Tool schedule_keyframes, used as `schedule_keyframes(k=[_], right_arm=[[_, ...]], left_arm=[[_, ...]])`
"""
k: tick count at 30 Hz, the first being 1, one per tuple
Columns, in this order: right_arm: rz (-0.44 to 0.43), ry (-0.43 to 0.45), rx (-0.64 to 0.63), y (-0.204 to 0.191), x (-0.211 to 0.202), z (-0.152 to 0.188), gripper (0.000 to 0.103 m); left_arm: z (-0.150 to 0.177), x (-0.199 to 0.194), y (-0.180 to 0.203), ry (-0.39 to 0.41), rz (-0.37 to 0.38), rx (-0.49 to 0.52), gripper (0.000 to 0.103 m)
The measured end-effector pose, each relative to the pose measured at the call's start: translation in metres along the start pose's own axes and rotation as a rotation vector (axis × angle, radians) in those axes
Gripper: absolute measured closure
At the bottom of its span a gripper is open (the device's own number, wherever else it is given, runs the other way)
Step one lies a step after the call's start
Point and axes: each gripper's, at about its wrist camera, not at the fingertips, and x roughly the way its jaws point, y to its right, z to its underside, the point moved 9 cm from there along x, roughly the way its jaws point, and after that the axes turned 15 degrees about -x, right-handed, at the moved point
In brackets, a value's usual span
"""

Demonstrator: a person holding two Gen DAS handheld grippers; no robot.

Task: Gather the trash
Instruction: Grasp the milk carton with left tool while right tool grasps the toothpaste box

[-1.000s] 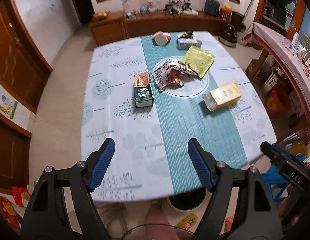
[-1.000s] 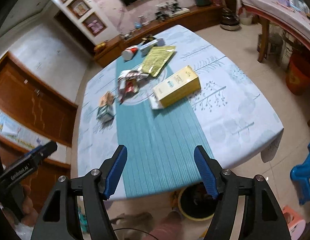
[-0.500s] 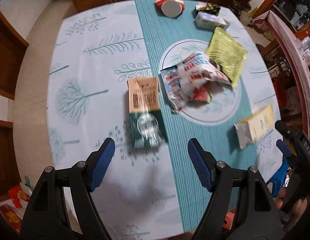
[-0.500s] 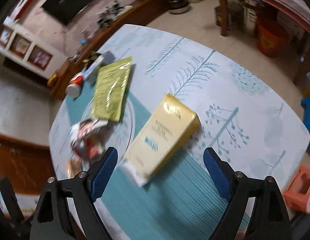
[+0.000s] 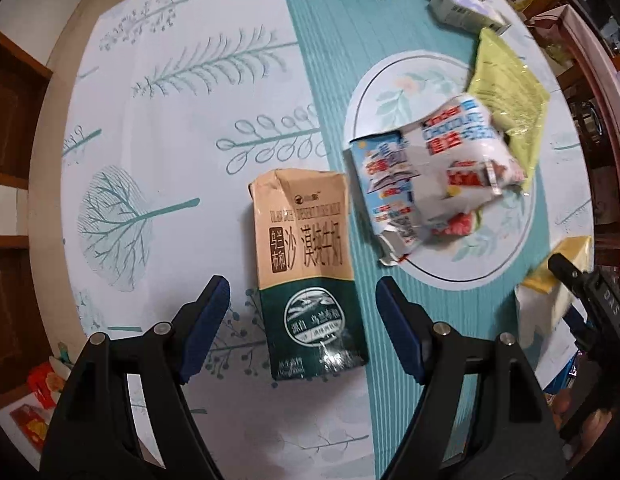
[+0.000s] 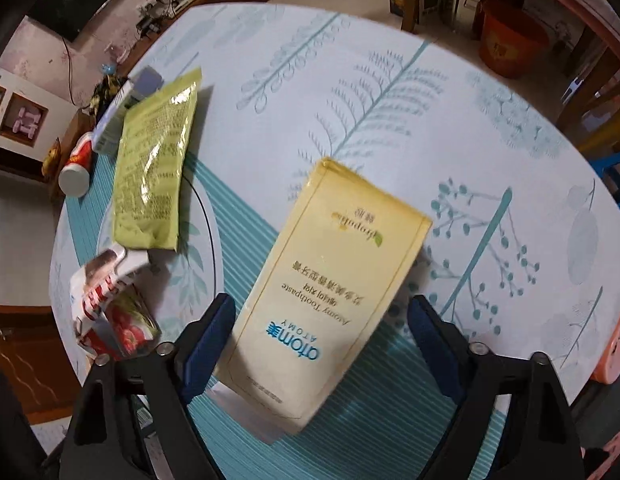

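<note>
- Both grippers have dropped from above the table edge a second ago to hang low over the trash on the pale tree-printed tablecloth (image 5: 158, 92).
- The left gripper (image 5: 302, 320) stands released, its blue-padded fingers (image 5: 206, 320) spread to either side of the crumpled tan and dark-green milk carton (image 5: 306, 268); the carton's green end now lies between the pads, not touching them, where half a second ago it lay ahead of them.
- The carton lies flat at the left border of the teal striped runner (image 5: 310, 60), just beside a torn white and blue snack wrapper (image 5: 434, 184).
- The right gripper (image 6: 322, 340) is likewise wide open, with the flat yellow toothpaste box (image 6: 330, 288) reaching in between its fingers, closer than before and touching neither pad.
- Beyond that box lie a lime-green foil pouch (image 6: 154, 164) and a red-and-white canister (image 6: 76, 168) on its side.
</note>
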Motion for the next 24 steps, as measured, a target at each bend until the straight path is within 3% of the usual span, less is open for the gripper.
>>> schedule_keyframes(k=[2,4,5,13,24], right_arm=[[0.028,0.001,-0.032,-0.003,-0.001,0.004,0.032],[0.022,-0.006,-0.057,-0.007,0.0,0.009,0.035],[0.02,-0.009,-0.067,-0.009,-0.001,0.013,0.036],[-0.059,0.019,-0.128,-0.014,-0.02,0.045,0.039],[-0.185,0.108,-0.183,0.001,-0.092,0.091,0.039]], left_arm=[[-0.002,0.007,-0.002,-0.007,-0.004,-0.01,0.037],[-0.003,0.011,-0.004,-0.005,0.004,-0.015,0.046],[-0.003,0.012,-0.004,-0.004,0.007,-0.016,0.057],[0.017,0.002,-0.011,0.061,0.005,0.014,0.059],[0.093,-0.045,0.009,0.096,0.08,0.058,0.059]])
